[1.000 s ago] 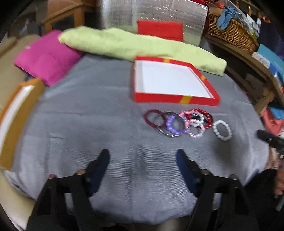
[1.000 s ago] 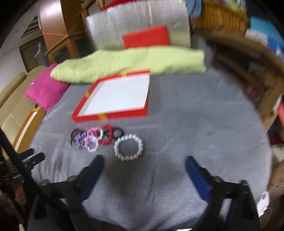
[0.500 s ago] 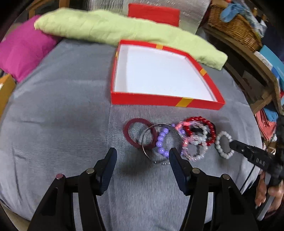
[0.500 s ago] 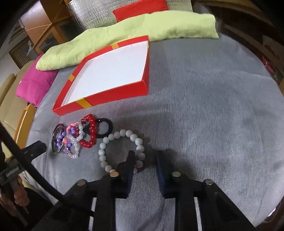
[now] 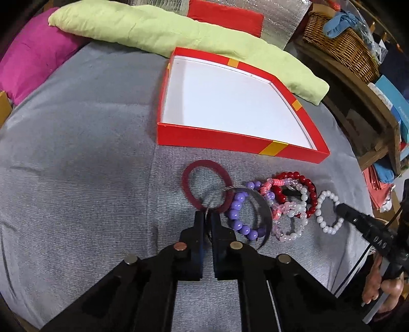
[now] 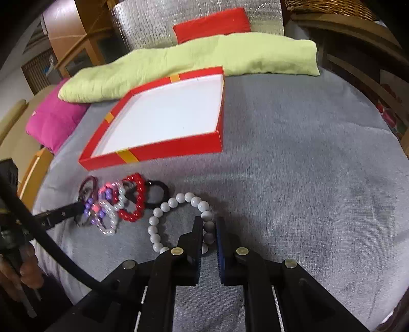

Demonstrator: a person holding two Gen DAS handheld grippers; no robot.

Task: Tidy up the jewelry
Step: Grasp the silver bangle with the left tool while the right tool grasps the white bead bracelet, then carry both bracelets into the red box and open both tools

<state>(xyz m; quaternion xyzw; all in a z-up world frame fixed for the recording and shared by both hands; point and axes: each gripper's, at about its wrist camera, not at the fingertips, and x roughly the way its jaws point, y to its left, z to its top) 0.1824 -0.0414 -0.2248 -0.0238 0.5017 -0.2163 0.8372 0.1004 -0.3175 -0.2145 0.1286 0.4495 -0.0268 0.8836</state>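
Observation:
A pile of bracelets lies on the grey cloth in front of an open red box (image 5: 265, 146) with a white inside, also in the right wrist view (image 6: 163, 153). My left gripper (image 5: 207, 217) is shut on the thin silver bangle (image 5: 265, 217), which overlaps a dark red ring (image 5: 188, 184) and a purple bead bracelet (image 5: 236, 217). My right gripper (image 6: 209, 224) is shut on the white bead bracelet (image 6: 163, 206), also in the left wrist view (image 5: 326, 227). Red bead (image 6: 138, 199) and pink-clear (image 6: 110, 212) bracelets lie between them.
A light green cushion (image 5: 153, 28), a magenta cushion (image 5: 33, 51) and a red pad (image 5: 225, 18) lie behind the box. A wicker basket (image 5: 340, 48) stands on a wooden shelf at right. Grey cloth (image 6: 306, 166) spreads right of the box.
Both grippers moved down to the bracelets and closed: the left on the silver bangle, the right on the white bead bracelet.

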